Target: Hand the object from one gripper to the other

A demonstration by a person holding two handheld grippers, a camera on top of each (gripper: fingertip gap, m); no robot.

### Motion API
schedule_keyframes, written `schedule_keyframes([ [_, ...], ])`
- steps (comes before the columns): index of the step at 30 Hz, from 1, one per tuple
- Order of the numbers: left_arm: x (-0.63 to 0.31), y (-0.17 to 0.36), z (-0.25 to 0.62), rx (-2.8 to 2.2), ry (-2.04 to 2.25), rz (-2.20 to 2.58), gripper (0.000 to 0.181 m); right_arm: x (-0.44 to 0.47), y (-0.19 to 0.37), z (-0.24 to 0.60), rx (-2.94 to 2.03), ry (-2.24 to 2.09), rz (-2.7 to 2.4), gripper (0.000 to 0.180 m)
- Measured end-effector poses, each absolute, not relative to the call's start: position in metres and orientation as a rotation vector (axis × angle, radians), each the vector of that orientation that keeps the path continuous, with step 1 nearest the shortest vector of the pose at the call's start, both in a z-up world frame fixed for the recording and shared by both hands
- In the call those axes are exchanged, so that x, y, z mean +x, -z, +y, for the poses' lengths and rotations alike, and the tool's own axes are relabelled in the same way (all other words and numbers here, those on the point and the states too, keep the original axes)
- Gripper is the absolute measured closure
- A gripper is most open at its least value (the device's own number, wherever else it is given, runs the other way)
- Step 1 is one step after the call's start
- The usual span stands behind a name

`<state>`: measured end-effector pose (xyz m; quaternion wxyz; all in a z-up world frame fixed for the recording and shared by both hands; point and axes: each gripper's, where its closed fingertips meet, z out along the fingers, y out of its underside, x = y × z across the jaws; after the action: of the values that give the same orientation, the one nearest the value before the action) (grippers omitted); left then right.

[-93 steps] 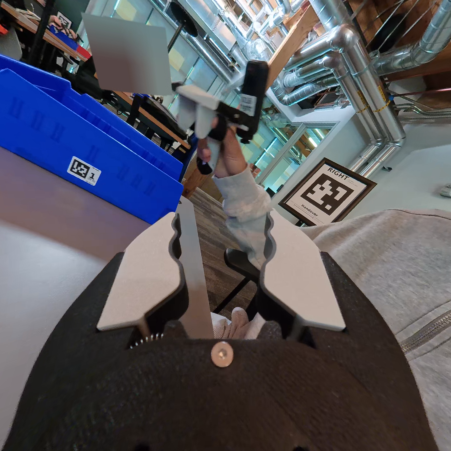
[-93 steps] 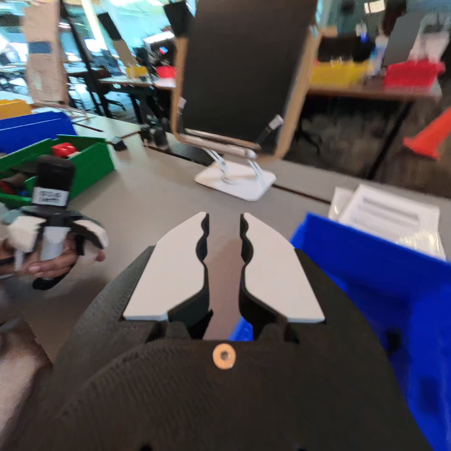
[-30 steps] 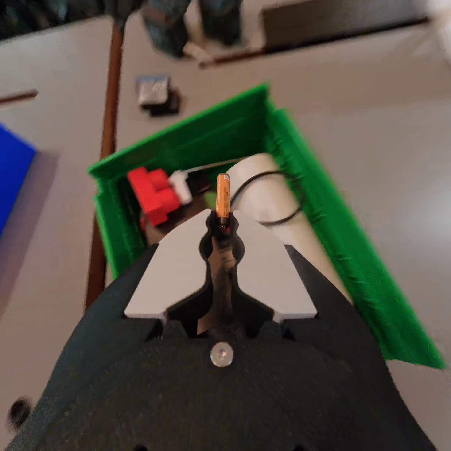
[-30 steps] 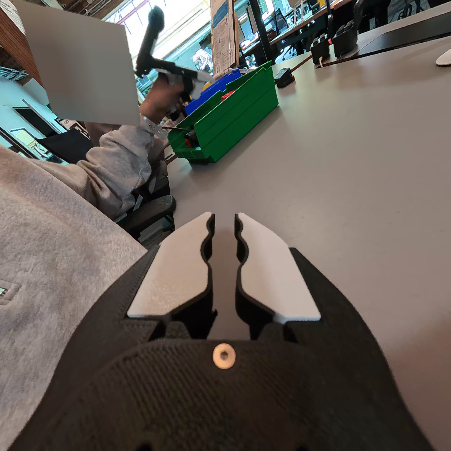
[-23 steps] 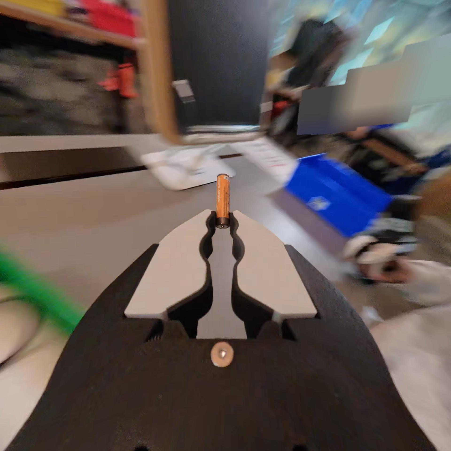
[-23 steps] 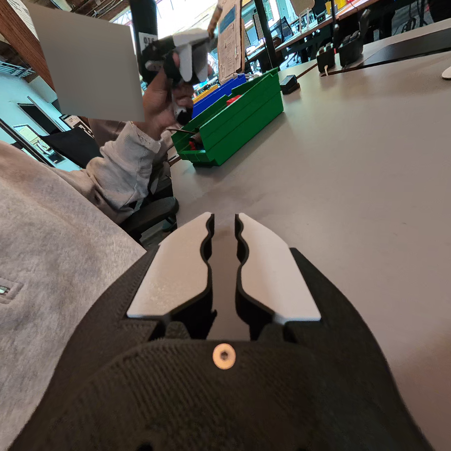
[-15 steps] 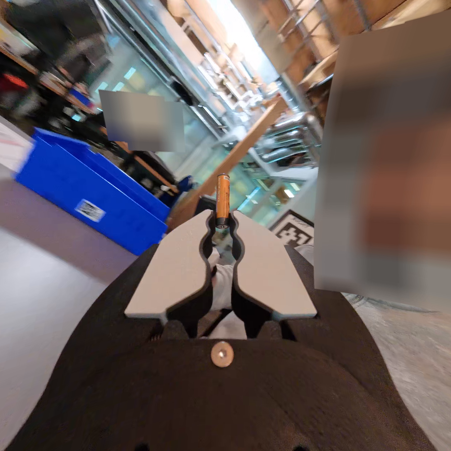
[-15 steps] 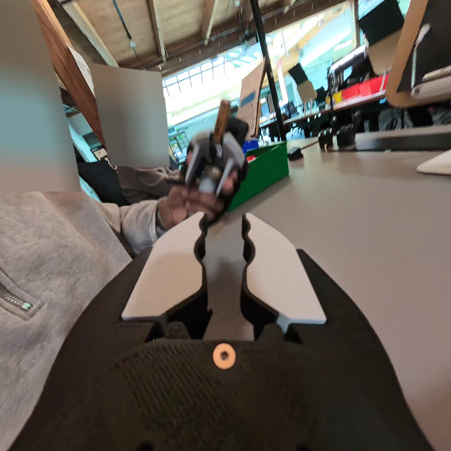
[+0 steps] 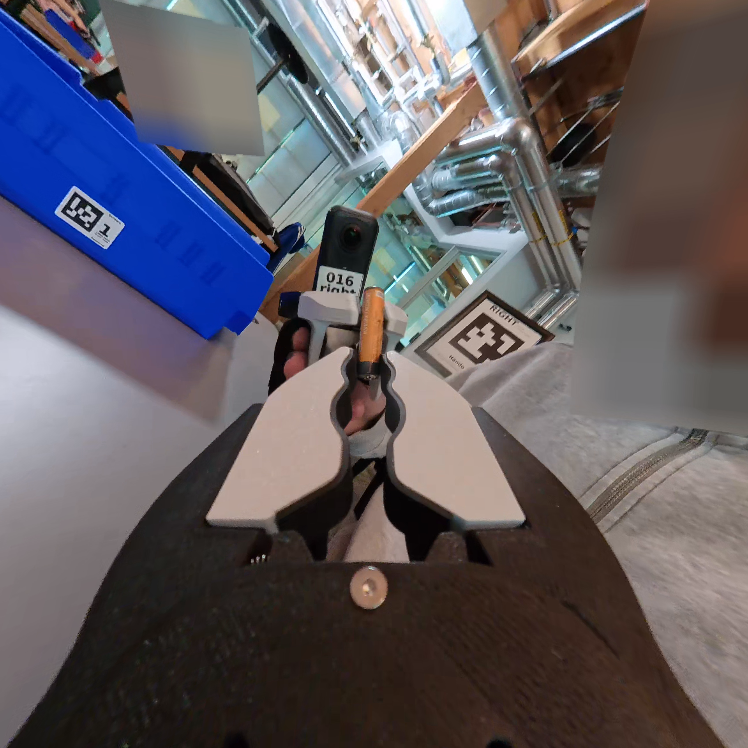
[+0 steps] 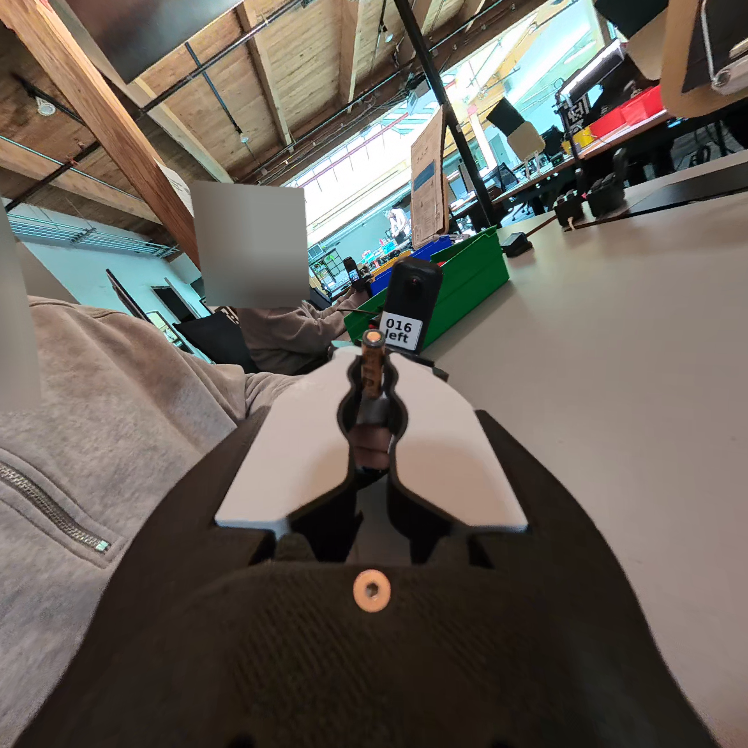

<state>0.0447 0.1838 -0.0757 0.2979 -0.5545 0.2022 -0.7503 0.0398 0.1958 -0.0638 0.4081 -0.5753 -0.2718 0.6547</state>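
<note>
An orange battery with a black end stands between the two grippers, which face each other tip to tip above the table edge. My left gripper is shut on its black lower end. My right gripper has its jaws drawn in on the battery's other end and looks shut on it. In the left wrist view the right gripper shows just beyond, its fingers on both sides of the battery. In the right wrist view the left gripper's black camera body rises behind the battery.
A blue bin sits on the grey table to one side and a green bin farther off. The holder's grey sweater is close by. Another person sits behind. A framed marker sign stands low in the background.
The left gripper took the battery out of the green bin and swung it over to the right gripper. The two met tip to tip, and the right gripper's jaws narrowed around the battery.
</note>
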Motion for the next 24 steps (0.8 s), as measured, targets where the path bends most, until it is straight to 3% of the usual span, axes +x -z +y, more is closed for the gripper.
schedule_keyframes([
  [1, 0.046, 0.077, 0.182, -1.482, 1.978, 0.56, 0.171, 0.039, 0.065, 0.195, -1.446, -1.652, -0.692, 0.169],
  [12, 0.056, 0.094, 0.173, -1.591, 1.891, 0.685, 0.169, 0.036, 0.075, 0.188, -1.484, -1.62, -0.811, 0.17],
  [18, 0.048, 0.091, 0.185, -1.594, 1.859, 0.617, 0.14, 0.038, 0.075, 0.187, -1.494, -1.625, -0.839, 0.168],
  [24, 0.035, 0.08, 0.191, -1.408, 1.184, 0.955, 0.111, 0.038, 0.077, 0.186, -1.59, -1.892, -0.705, 0.17],
])
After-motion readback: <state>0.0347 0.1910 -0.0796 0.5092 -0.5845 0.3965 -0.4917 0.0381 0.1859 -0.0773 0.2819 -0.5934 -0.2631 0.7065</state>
